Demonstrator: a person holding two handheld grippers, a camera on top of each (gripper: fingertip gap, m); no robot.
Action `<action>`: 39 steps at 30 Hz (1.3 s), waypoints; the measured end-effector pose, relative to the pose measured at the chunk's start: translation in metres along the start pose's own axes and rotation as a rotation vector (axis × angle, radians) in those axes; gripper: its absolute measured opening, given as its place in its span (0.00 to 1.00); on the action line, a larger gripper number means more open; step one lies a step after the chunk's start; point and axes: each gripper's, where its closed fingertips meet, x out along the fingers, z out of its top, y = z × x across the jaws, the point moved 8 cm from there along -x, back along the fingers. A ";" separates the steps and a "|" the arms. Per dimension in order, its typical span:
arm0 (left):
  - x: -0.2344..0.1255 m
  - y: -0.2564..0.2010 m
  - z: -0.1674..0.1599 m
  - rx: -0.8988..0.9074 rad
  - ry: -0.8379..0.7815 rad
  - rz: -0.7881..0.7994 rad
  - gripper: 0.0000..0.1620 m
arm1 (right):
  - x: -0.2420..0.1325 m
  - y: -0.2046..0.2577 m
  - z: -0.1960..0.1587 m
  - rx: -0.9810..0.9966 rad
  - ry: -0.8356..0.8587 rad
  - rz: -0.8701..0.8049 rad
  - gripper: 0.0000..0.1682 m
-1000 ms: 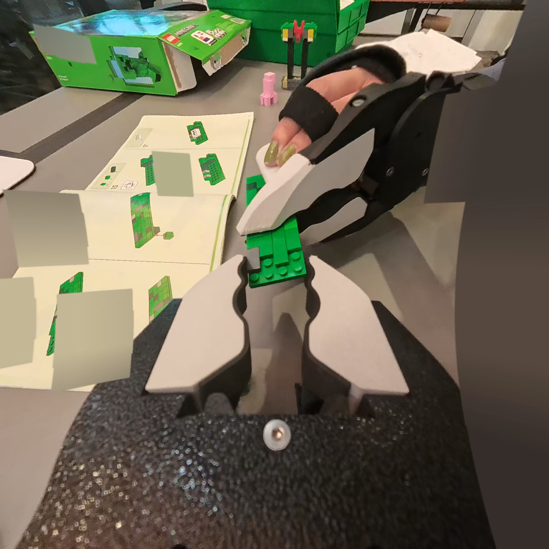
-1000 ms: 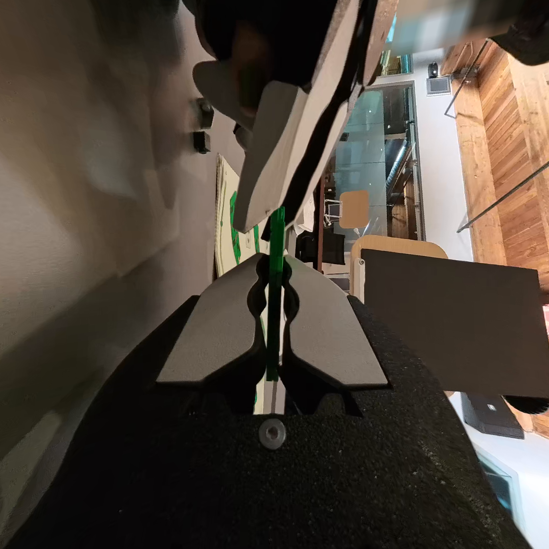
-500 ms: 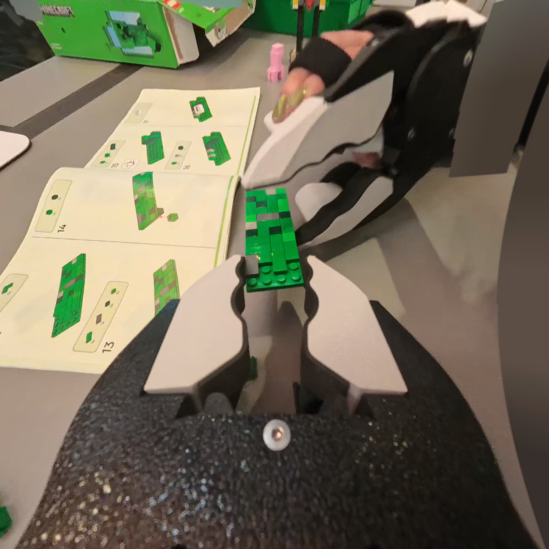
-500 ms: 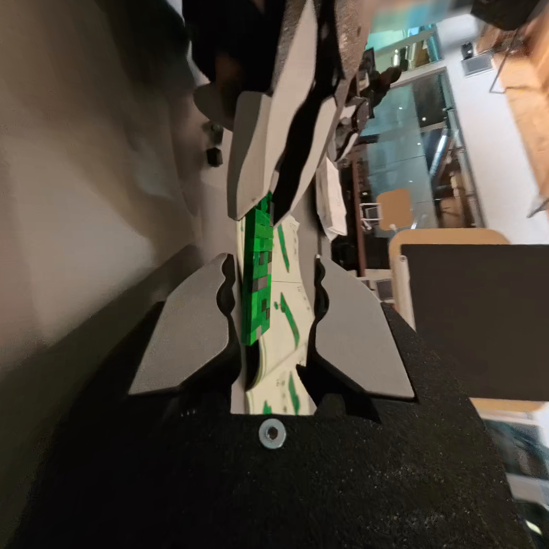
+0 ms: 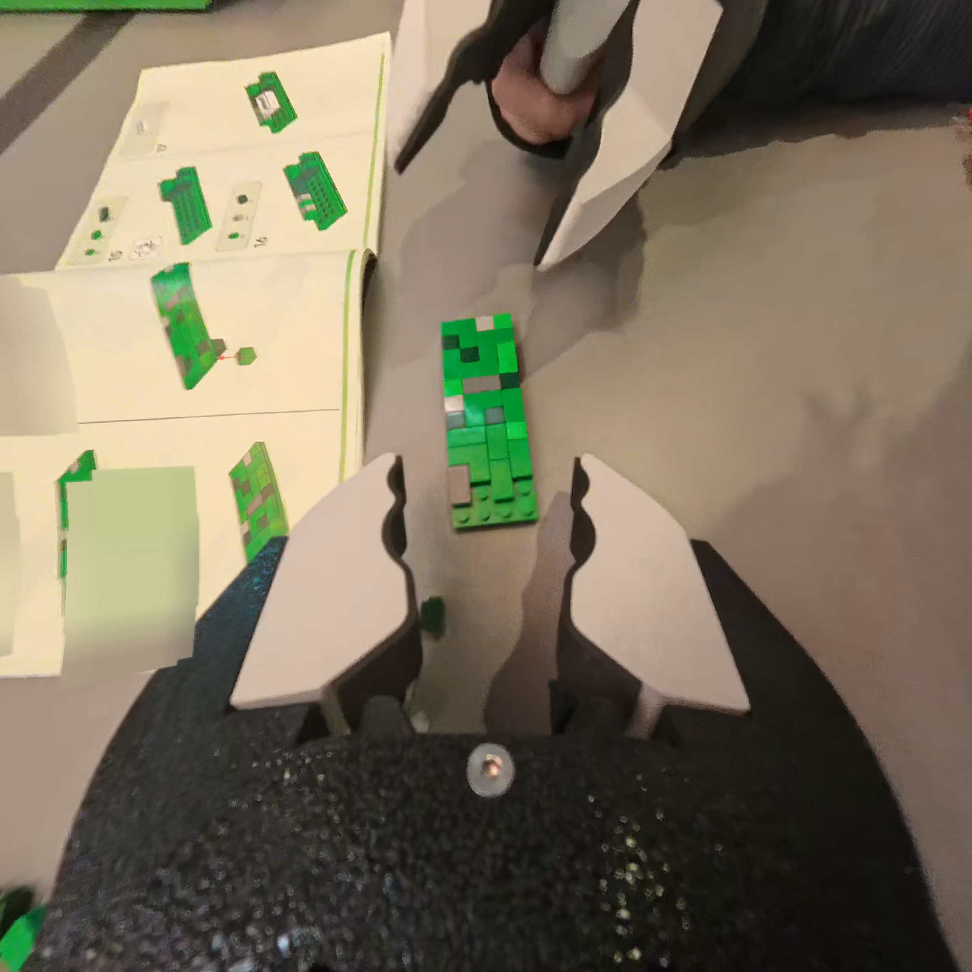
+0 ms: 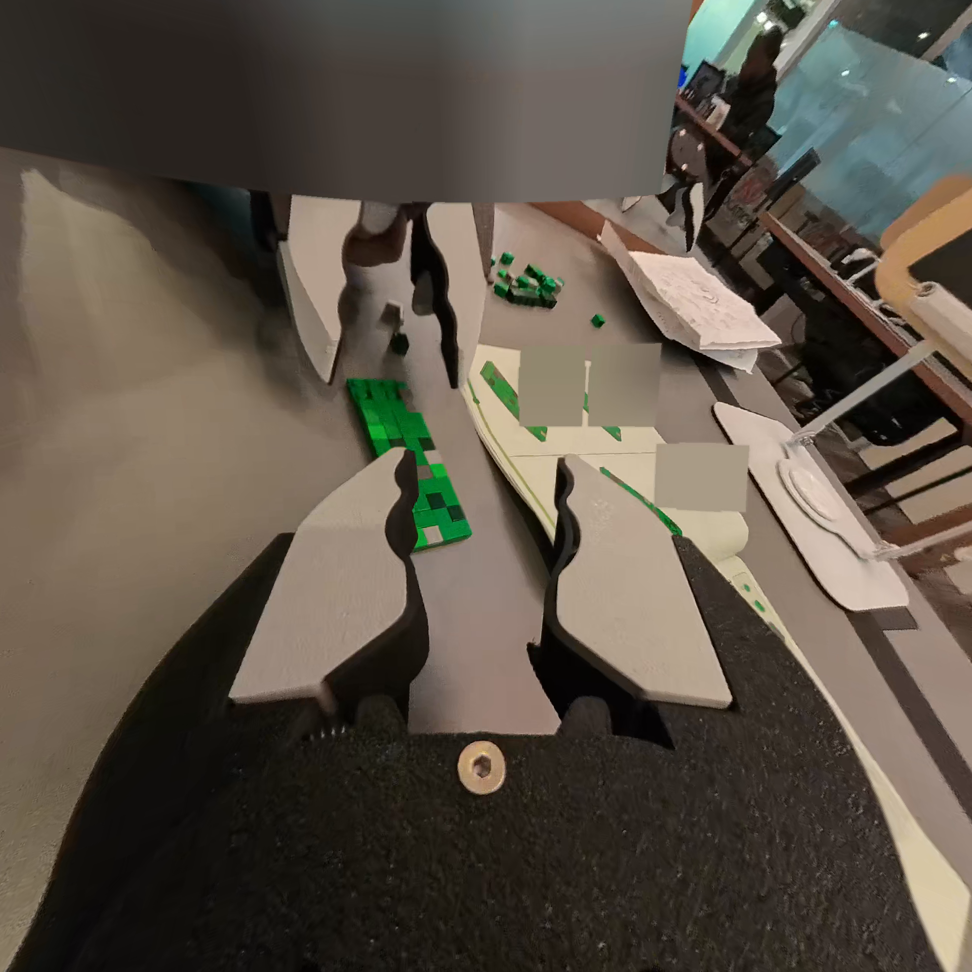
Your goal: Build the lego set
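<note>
A flat green lego panel [image 5: 486, 421] with grey and dark tiles lies on the grey table [image 5: 736, 421], free of both grippers. My left gripper [image 5: 486, 465] is open and empty, its tips on either side of the panel's near end, above it. My right gripper [image 6: 484, 463] is open and empty. In the right wrist view the panel [image 6: 405, 452] lies just beyond its left finger [image 6: 357, 568]. The right gripper also shows in the left wrist view [image 5: 526, 210], open beyond the panel's far end. The left gripper also shows open in the right wrist view [image 6: 389, 363].
The open instruction booklet [image 5: 210, 342] lies left of the panel. A small dark green brick [image 5: 432, 615] lies between my left fingers. A pile of loose green bricks [image 6: 528, 286], a white paper bag [image 6: 689, 305] and a white pad [image 6: 810, 515] lie on the table. There is about 8 cm between the tips of the two grippers.
My right gripper has opened, let go of the panel and drawn back. My left gripper has opened wider and pulled back; the panel now lies flat on the table.
</note>
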 end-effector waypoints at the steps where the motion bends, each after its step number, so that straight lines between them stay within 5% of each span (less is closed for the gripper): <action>1: -0.007 0.003 -0.001 0.010 -0.012 0.027 0.39 | -0.001 -0.002 -0.001 0.009 -0.015 -0.024 0.28; 8: -0.063 0.038 -0.018 -0.013 -0.188 0.310 0.35 | -0.013 -0.016 -0.006 0.135 -0.149 -0.134 0.20; 11: -0.078 0.050 -0.024 -0.047 -0.228 0.484 0.45 | -0.015 -0.021 -0.007 0.173 -0.164 -0.157 0.20; 15: -0.093 0.054 -0.028 -0.006 -0.253 0.600 0.42 | -0.013 -0.023 -0.009 0.171 -0.140 -0.170 0.19; 28: -0.087 0.053 -0.035 -0.038 -0.279 0.552 0.24 | -0.002 -0.023 -0.013 0.023 -0.059 -0.221 0.13; 39: -0.084 0.055 -0.038 -0.066 -0.275 0.533 0.20 | 0.000 -0.022 -0.014 -0.010 -0.044 -0.234 0.12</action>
